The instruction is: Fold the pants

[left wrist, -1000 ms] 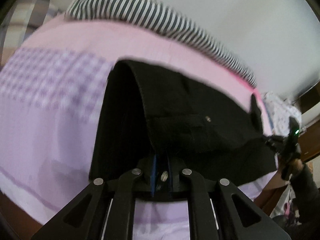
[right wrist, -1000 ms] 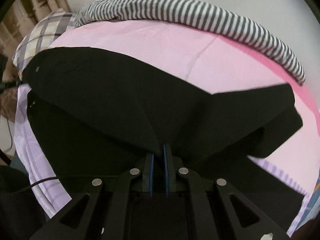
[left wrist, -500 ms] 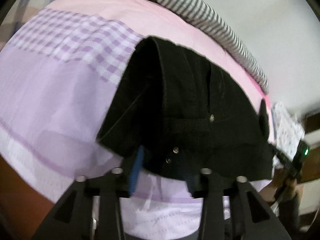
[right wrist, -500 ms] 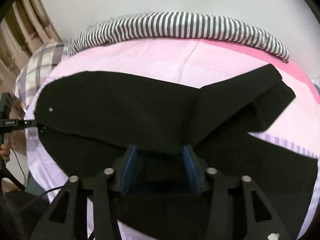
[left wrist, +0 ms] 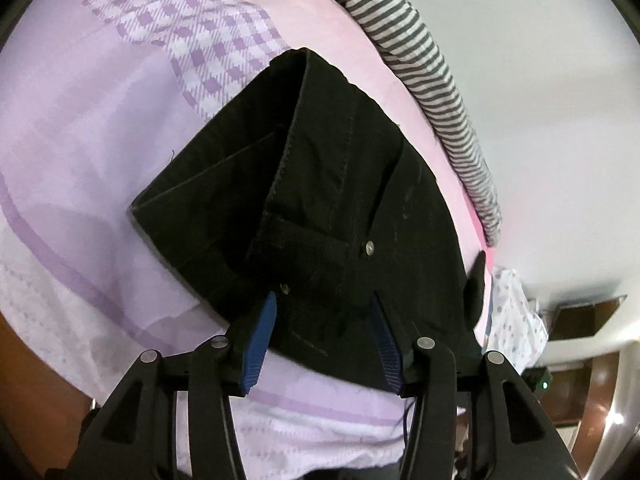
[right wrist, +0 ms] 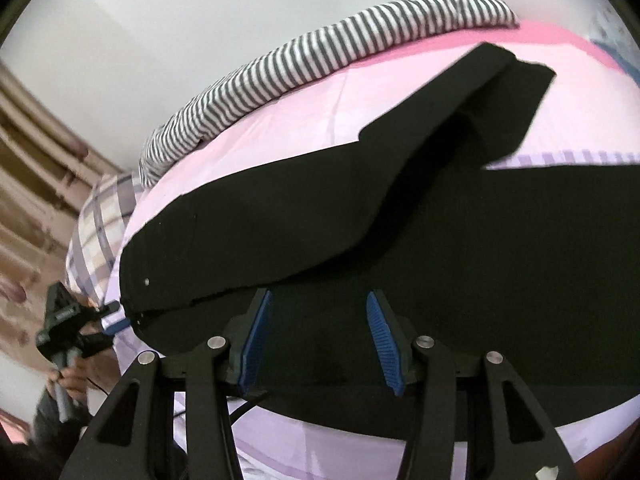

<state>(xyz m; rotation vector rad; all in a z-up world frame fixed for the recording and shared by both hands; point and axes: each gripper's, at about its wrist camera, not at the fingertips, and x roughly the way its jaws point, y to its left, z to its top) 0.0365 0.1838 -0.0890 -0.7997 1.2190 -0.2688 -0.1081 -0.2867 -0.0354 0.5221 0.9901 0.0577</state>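
Note:
Black pants (left wrist: 332, 200) lie on the pink and purple bed sheet (left wrist: 80, 128), one half folded over the other. In the left wrist view I see the waist end with rivets and seams. My left gripper (left wrist: 322, 308) is open, its blue pads on either side of the waistband edge, holding nothing. In the right wrist view the pants (right wrist: 400, 240) stretch across the bed, with one leg (right wrist: 500, 96) lying over the other toward the far right. My right gripper (right wrist: 318, 312) is open just over the near edge of the cloth. The left gripper also shows in the right wrist view (right wrist: 116, 316).
A grey-and-white striped cover (right wrist: 320, 64) lies bunched along the far side of the bed by the white wall. A plaid pillow (right wrist: 100, 216) sits at the left end. A dotted white cloth (left wrist: 516, 312) and brown furniture (left wrist: 592, 360) are beyond the bed's right end.
Both grippers were shut on the pants' edge a second ago. Both have opened and let the cloth go. The folded half now lies flat on the lower half.

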